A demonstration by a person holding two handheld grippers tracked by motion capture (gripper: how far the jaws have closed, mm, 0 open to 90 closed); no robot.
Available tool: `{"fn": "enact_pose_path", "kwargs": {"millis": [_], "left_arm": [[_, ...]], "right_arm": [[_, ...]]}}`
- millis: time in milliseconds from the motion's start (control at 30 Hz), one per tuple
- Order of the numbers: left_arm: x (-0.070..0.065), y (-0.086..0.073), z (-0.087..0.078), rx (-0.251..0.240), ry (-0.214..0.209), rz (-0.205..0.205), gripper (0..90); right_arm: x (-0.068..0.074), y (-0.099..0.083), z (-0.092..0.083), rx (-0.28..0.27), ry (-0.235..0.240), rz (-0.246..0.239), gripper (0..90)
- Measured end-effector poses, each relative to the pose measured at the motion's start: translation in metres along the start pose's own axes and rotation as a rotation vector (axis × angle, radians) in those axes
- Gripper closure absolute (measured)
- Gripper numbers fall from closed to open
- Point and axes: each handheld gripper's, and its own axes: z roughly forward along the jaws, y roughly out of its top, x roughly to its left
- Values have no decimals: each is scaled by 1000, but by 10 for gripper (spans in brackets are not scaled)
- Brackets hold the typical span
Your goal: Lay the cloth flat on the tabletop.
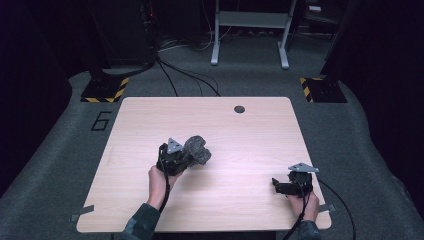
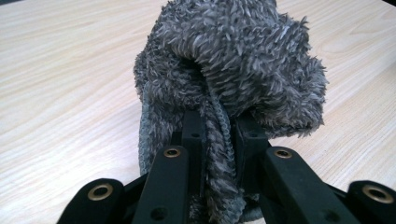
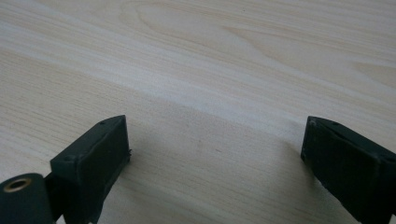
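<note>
A grey fluffy cloth [image 1: 199,149] is bunched up over the middle of the light wooden table [image 1: 235,130]. My left gripper [image 1: 186,157] is shut on it, held by a hand that comes in from the bottom left. In the left gripper view, the two black jaws pinch a fold of the cloth [image 2: 233,60] between them at my left gripper [image 2: 219,128], and the rest of the cloth bulges beyond the tips. My right gripper [image 1: 276,184] rests low near the table's front right corner. Its jaws [image 3: 215,144] stand wide apart over bare wood with nothing between them.
A dark round grommet [image 1: 239,109] sits near the table's far edge. Grey tape strips [image 1: 81,213] mark the front corners. Beyond the table are floor cables [image 1: 185,75], a grey frame [image 1: 250,20] and yellow-black striped bases [image 1: 106,90].
</note>
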Motion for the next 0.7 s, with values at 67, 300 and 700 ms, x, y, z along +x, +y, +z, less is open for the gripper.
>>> {"fn": "enact_pose_path", "kwargs": {"millis": [67,300,700], "left_arm": [[-1,-1,4,8,-6,2,772],[-6,-2,18,19,-19,-17,768],[-15,-9,41,68,-39,-26,752]], "right_arm": [[0,0,0,0,0,0,73],[0,0,0,0,0,0,73],[0,0,0,-1,0,-1,73]]}}
